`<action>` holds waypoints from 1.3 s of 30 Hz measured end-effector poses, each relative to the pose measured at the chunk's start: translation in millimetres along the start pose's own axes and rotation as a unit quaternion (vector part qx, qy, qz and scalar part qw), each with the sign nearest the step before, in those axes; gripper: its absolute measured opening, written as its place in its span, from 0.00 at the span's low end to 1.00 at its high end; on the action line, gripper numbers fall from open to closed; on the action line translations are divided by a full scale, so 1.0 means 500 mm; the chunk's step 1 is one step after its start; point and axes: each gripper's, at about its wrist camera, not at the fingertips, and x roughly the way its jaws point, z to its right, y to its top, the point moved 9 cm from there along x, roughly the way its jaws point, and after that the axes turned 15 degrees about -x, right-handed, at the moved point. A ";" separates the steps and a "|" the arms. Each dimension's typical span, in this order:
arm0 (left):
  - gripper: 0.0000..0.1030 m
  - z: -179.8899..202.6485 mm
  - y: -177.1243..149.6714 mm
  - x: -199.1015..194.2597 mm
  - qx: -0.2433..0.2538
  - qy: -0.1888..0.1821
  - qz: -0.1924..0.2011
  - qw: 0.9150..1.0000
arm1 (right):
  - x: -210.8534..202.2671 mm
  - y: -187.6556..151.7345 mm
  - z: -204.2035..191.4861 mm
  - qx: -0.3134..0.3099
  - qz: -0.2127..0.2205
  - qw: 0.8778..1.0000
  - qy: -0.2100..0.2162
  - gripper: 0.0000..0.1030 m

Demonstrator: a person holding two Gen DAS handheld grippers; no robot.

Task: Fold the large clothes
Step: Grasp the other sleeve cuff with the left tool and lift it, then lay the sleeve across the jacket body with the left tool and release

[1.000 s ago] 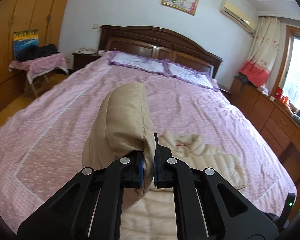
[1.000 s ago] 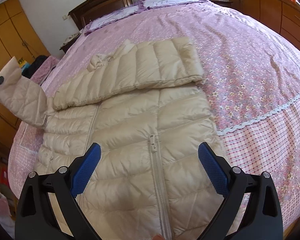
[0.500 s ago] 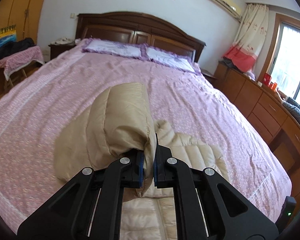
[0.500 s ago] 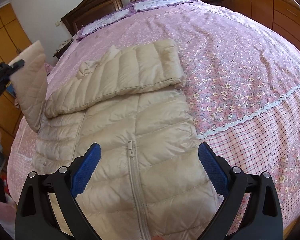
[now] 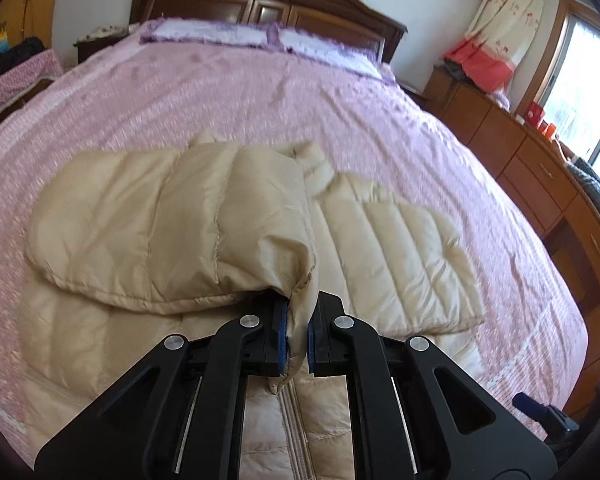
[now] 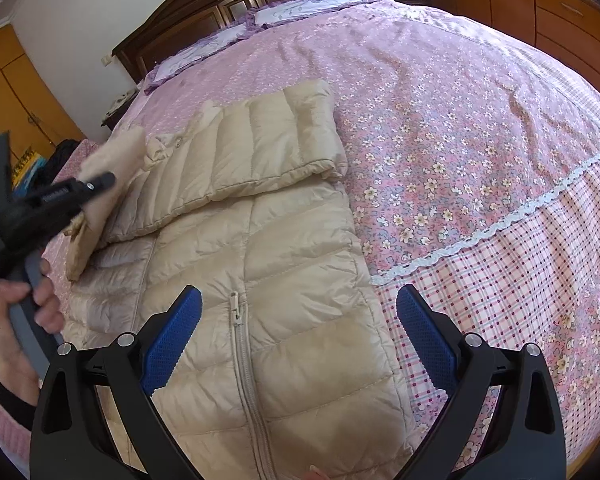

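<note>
Beige down jacket point(image 6: 268, 280) laid zipper-up on the pink floral bed point(image 6: 460, 120), near its foot edge. One sleeve point(image 6: 260, 148) already folded flat across the chest. Left tongs point(image 5: 296, 336) clenched on the cuff of the other sleeve point(image 5: 172, 220), held above the torso, presumably so it can be laid over the first sleeve and the jacket narrowed. Left hand point(image 6: 24, 312) seen gripping the handle at the jacket's side. Right tongs point(image 6: 300, 332) released, empty, poised over the zipper point(image 6: 240, 340) near the hem, likely waiting for the next fold.
</note>
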 end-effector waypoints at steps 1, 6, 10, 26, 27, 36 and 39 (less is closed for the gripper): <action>0.07 0.000 -0.009 0.011 0.000 0.002 -0.006 1.000 | 0.001 -0.001 0.002 0.001 0.000 1.000 0.000 0.91; 0.07 -0.002 -0.027 0.048 0.000 0.010 -0.023 1.000 | 0.002 -0.007 0.008 0.004 -0.001 1.000 -0.002 0.91; 0.07 -0.006 -0.041 0.076 0.001 0.019 -0.035 0.999 | 0.005 -0.010 0.014 0.008 -0.003 1.000 -0.003 0.91; 0.70 0.020 -0.069 0.018 -0.011 -0.015 -0.073 0.997 | 0.000 -0.018 0.027 0.015 -0.002 1.000 -0.005 0.91; 0.70 0.019 -0.073 0.007 -0.007 -0.015 -0.074 0.997 | -0.001 -0.018 0.026 0.015 -0.001 1.000 -0.004 0.91; 0.71 -0.048 -0.089 -0.096 0.014 0.035 -0.057 0.998 | -0.011 -0.012 0.005 0.004 0.004 1.000 -0.001 0.91; 0.71 -0.089 -0.089 -0.128 0.001 0.049 -0.048 0.998 | -0.009 -0.007 -0.007 -0.002 0.004 1.000 0.003 0.91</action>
